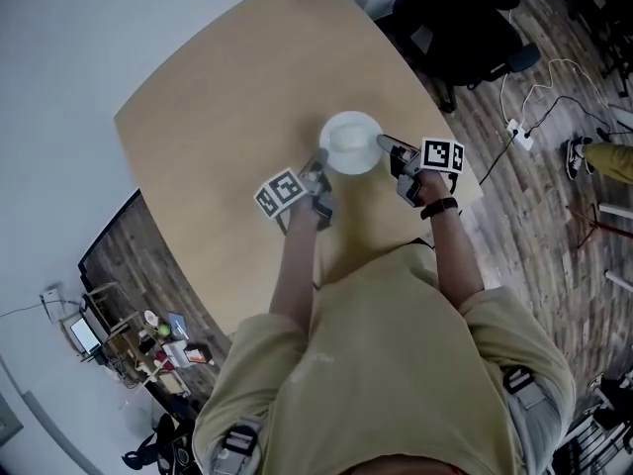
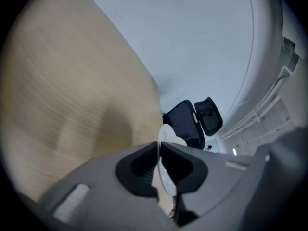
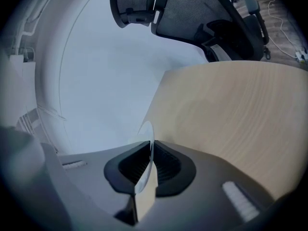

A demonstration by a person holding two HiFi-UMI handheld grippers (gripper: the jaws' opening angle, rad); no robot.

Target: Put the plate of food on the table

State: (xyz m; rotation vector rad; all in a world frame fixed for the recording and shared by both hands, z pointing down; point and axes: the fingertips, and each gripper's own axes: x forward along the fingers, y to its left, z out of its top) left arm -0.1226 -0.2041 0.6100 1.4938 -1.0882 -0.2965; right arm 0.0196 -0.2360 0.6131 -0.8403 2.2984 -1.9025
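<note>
A white round plate (image 1: 350, 142) is over the tan wooden table (image 1: 218, 97), near its front right part. My left gripper (image 1: 318, 169) is shut on the plate's near-left rim, and my right gripper (image 1: 389, 147) is shut on its right rim. In the left gripper view the thin plate edge (image 2: 167, 174) runs between the dark pads of the left gripper (image 2: 159, 150). In the right gripper view the plate rim (image 3: 146, 129) is pinched by the right gripper (image 3: 152, 151). No food can be made out on the plate. Whether the plate touches the table cannot be told.
A black office chair (image 1: 460, 23) stands just past the table's right corner, also seen as the chair (image 3: 192, 13) and the chair (image 2: 192, 119). Cables and a power strip (image 1: 518, 132) lie on the wood floor at right. Clutter (image 1: 158, 339) sits low at left.
</note>
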